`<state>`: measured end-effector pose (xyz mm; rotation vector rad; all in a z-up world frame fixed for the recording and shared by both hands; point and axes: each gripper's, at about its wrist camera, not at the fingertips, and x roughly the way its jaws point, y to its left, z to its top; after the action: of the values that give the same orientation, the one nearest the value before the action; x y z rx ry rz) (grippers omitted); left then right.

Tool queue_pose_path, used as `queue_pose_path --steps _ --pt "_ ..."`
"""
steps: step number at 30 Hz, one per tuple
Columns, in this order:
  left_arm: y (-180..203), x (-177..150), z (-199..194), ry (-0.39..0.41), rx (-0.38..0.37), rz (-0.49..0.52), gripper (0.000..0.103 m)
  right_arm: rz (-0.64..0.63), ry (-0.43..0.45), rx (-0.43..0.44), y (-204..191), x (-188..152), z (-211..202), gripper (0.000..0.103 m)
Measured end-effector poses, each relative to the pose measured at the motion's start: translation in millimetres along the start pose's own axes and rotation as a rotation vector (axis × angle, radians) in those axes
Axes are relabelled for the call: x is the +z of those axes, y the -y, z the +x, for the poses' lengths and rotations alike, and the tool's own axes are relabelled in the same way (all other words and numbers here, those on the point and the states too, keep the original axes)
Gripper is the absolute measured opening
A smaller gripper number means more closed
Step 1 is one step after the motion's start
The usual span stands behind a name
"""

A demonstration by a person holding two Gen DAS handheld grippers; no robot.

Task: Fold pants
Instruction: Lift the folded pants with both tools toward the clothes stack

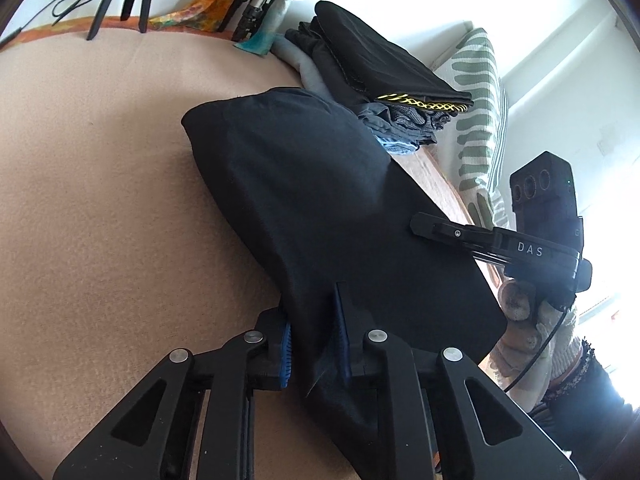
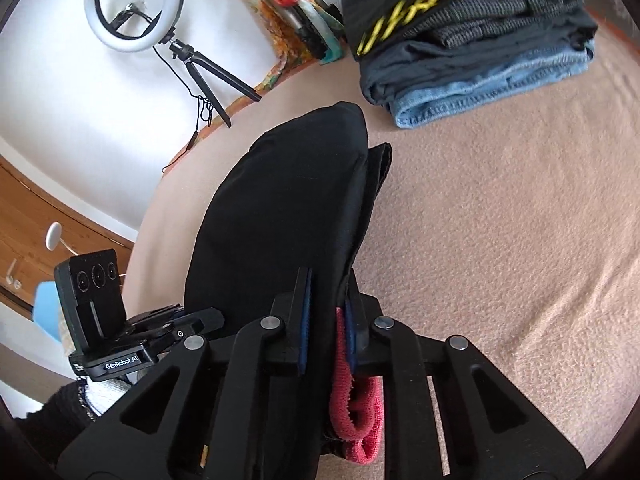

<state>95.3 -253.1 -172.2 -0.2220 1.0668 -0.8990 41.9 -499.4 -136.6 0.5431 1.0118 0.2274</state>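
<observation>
Pants (image 1: 320,200), black and doubled over, lie stretched across the pinkish-beige blanket (image 1: 100,180), their far fold resting on it and their near end lifted between both tools. Left tongs (image 1: 316,340) are clamped on one edge of the cloth, its blue pads (image 1: 285,354) pressing the fabric, while the right tongs (image 2: 326,332) pinch the other edge together with a red waistband (image 2: 356,412). Just beyond the fold sits a stack of folded clothes (image 2: 472,40).
</observation>
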Motion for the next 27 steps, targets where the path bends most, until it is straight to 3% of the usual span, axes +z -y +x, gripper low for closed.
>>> queue_pose_path --steps 3,16,27 --pt "3.1 0.8 -6.7 0.022 0.007 0.028 0.012 -0.062 0.031 -0.050 -19.6 -0.8 -10.1 0.013" --pt "21.5 15.5 -47.6 0.135 0.010 0.098 0.010 -0.167 0.130 -0.079 -63.1 1.8 -40.4 0.012" --pt "75.7 65.8 -49.9 0.208 -0.013 0.221 0.010 -0.193 0.246 -0.115 -65.2 36.4 -100.3 0.012"
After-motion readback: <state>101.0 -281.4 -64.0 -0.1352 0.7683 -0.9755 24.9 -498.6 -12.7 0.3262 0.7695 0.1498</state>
